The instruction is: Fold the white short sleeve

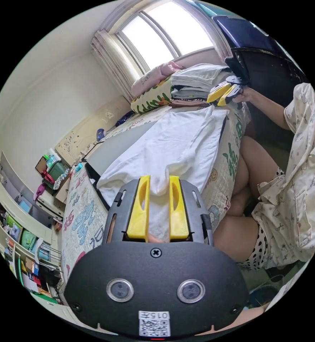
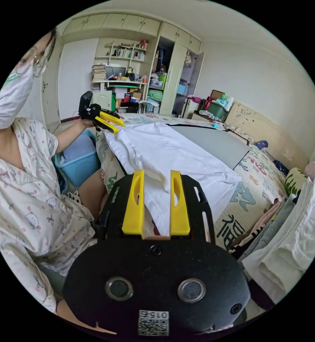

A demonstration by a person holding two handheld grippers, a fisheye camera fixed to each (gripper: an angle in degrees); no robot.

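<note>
In the left gripper view, the left tool (image 1: 158, 185) has its jaws spread around an edge of the white shirt (image 1: 171, 146) lying on the bed (image 1: 82, 217). The right tool (image 1: 224, 93) hovers at the shirt's far corner on an outstretched arm. In the right gripper view, the right tool (image 2: 156, 181) is likewise spread over the shirt (image 2: 171, 153), and the left tool (image 2: 106, 122) touches its far edge.

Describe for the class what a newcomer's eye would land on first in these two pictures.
A white short sleeve shirt lies spread over a grey board on the patterned bed, with yellow-jawed grippers at two of its ends: the left gripper and the right gripper. A stack of folded clothes sits beneath the bright window.
</note>
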